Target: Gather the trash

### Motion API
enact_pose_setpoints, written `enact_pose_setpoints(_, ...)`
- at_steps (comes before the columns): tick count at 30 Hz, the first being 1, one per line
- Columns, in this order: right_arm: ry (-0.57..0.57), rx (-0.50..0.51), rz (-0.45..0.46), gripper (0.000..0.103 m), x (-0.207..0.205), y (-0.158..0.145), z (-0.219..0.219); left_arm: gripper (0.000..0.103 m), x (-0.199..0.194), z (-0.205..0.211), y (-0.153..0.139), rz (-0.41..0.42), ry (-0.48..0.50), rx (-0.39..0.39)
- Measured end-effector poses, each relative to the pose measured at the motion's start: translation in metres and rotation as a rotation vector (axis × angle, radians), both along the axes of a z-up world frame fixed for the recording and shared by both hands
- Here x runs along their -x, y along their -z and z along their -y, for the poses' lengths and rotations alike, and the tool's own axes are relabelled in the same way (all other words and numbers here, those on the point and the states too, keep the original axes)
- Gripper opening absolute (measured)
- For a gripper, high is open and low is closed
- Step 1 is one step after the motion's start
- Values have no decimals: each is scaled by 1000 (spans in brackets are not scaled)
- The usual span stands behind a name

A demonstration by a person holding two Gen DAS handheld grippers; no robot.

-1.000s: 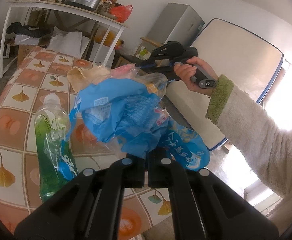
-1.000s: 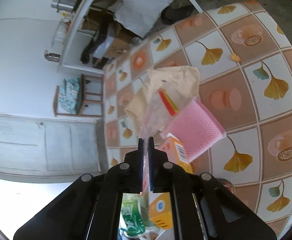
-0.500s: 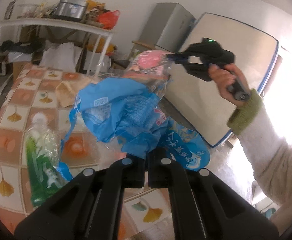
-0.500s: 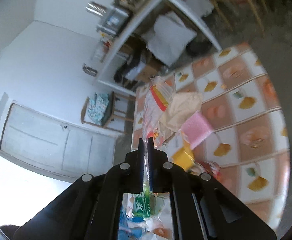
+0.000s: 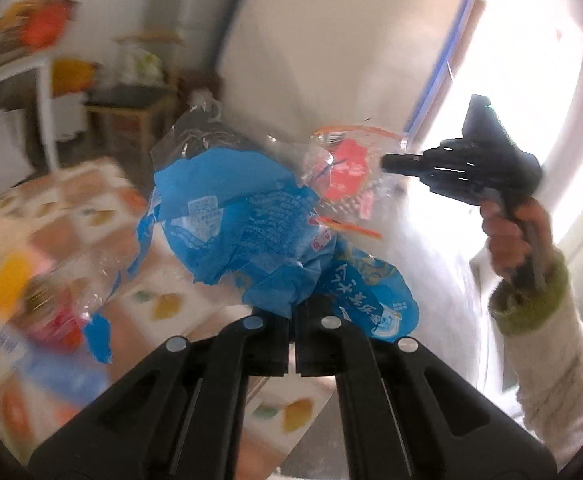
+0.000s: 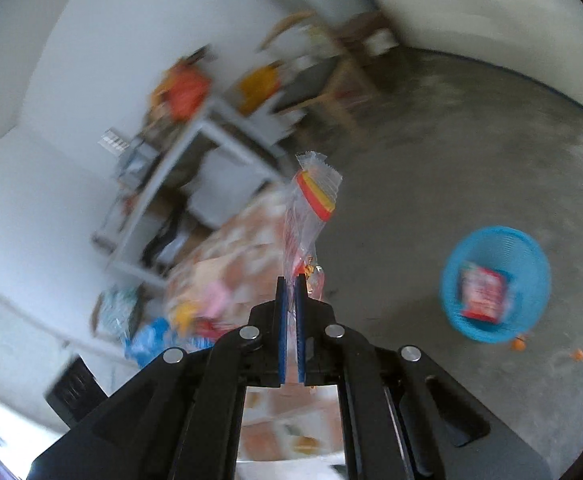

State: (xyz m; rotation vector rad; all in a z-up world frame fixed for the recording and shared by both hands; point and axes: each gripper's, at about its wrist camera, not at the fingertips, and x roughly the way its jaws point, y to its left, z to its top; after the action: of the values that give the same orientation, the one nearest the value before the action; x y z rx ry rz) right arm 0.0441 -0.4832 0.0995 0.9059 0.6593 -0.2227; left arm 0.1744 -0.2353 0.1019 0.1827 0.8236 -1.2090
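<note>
A: Right wrist view alone takes in the grey concrete floor (image 6: 431,168) and, ahead and to the right of the right gripper (image 6: 290,280), a blue basket (image 6: 531,308) with a red packet (image 6: 483,294) in it. What does the other show?

B: The left wrist view has the tiled table (image 5: 195,308) below the left gripper (image 5: 291,312), whose jaws are pressed together on a crumpled blue bag (image 5: 231,224). It bulges up and forward from the tips, with no clear long axis. Beyond it, up to the right, a hand (image 5: 511,236) carries the other tool.

A: That one pinches a clear wrapper (image 6: 307,216) between its blue pads (image 6: 278,328). The wrapper stands long and narrow, straight out from the jaws, its red and yellow band at the far end.

B: From my side the same wrapper shows a pink print.

A: The table litter is smeared by blur in both views; I cannot name the pieces.
</note>
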Motion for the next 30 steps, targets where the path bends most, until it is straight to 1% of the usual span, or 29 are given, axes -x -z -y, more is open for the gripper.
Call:
enact_pose_setpoints(2,59,4,-42,4,20,24,17,0,0,51,15,-12,56,-81)
enact_pose_setpoints(3,96,-6,-73,4,32,43,29,0,-1,76,27,-11,82,-128)
enact_pose_setpoints(4,115,-19,-88,4,38,55,37,0,-3,108,43,-16,116,-188)
enact_pose_setpoints(6,163,-50,-135,4,51,92,57,0,-7,158,76,-39,159,-284)
enact_pose_setpoints(7,179,-58,-152,4,53,104,65,0,-9,179,89,-45,167,-326)
enact_pose_setpoints(9,207,-100,-182,4,57,136,80,0,-11,224,127,-33,192,-415)
enact_pose_setpoints(10,228,-127,-206,4,59,157,91,0,-12,237,140,-35,200,-446)
enact_pose_setpoints(12,254,-171,-243,4,58,190,105,0,-17,271,176,-79,212,-517)
enact_pose_setpoints(15,283,-224,-281,4,58,231,123,0,-22,303,217,-110,217,-579)
enact_pose_setpoints(18,304,-249,-307,4,51,260,132,0,-21,327,241,-125,223,-607)
enact_pose_setpoints(19,314,-248,-322,4,47,270,137,1,-19,335,250,-136,228,-611)
enact_pose_setpoints(20,318,-246,-334,4,43,279,140,5,-18,340,255,-141,232,-612)
enact_pose_setpoints(22,332,-251,-357,5,36,298,146,26,-19,355,267,-127,228,-633)
enact_pose_setpoints(23,332,-249,-365,6,33,304,149,47,-19,360,269,-117,213,-637)
enact_pose_setpoints(24,323,-244,-378,6,28,312,151,54,-16,366,268,-111,196,-628)
enact_pose_setpoints(25,325,-236,-398,6,22,321,153,55,-20,368,266,-109,179,-608)
enact_pose_setpoints(27,321,-241,-407,7,16,335,157,56,-20,366,262,-127,164,-591)
enact_pose_setpoints(30,317,-214,-451,8,3,353,164,58,-17,358,250,-139,168,-553)
